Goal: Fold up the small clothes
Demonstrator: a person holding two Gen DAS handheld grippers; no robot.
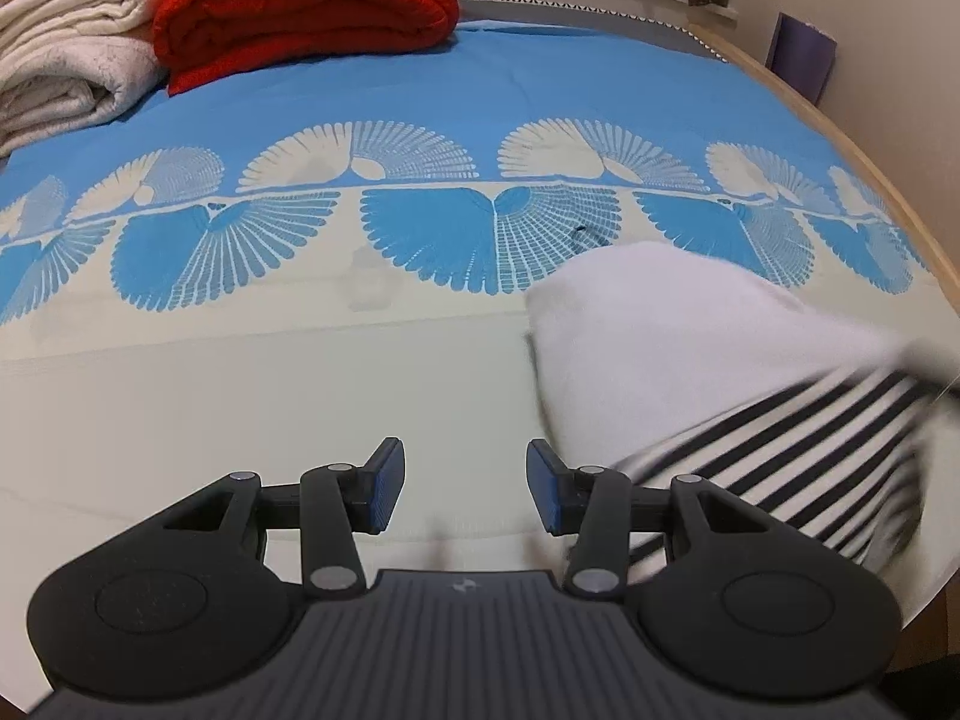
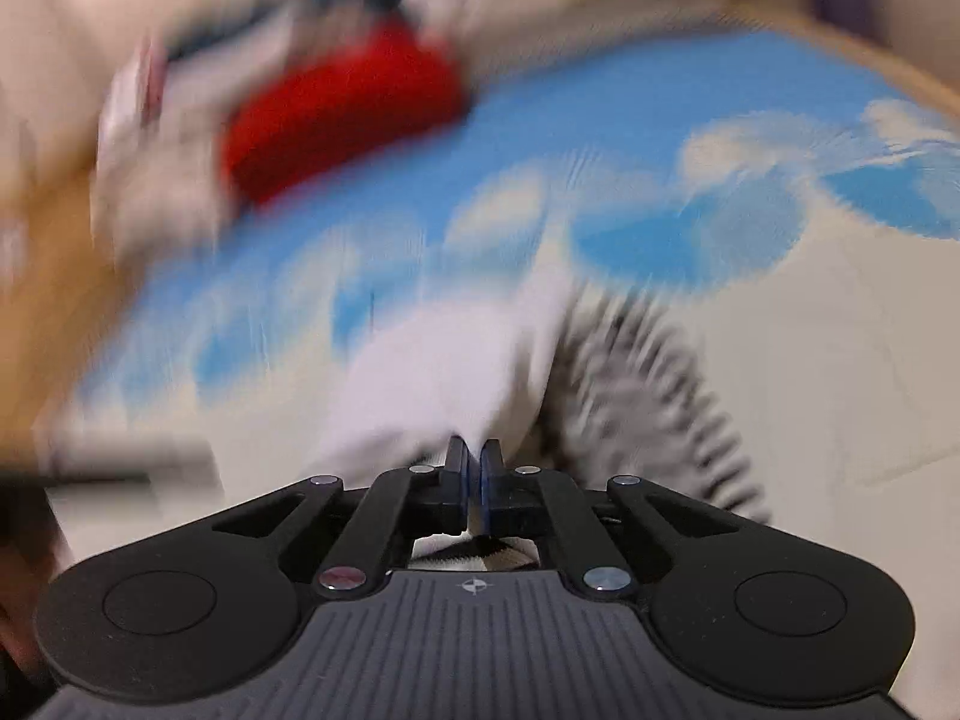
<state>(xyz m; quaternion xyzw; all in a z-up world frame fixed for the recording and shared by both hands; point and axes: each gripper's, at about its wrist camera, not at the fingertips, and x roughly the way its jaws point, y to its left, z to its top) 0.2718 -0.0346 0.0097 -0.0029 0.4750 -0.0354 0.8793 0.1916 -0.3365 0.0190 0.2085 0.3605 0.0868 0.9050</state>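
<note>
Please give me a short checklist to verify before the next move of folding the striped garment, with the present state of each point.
1. Right tongs shut on the striped garment: ok, cloth shows at and behind the closed pads.
2. Left tongs open: ok, nothing between the pads.
3. Left tongs placed at a garment edge: not ok, the cloth lies beside its right finger, not between the pads.
4. Free space on the bedspread for folding: ok.
5. Red blanket and white towels apart from the garment: ok.
6. Garment lying flat: cannot tell, it is blurred.
</note>
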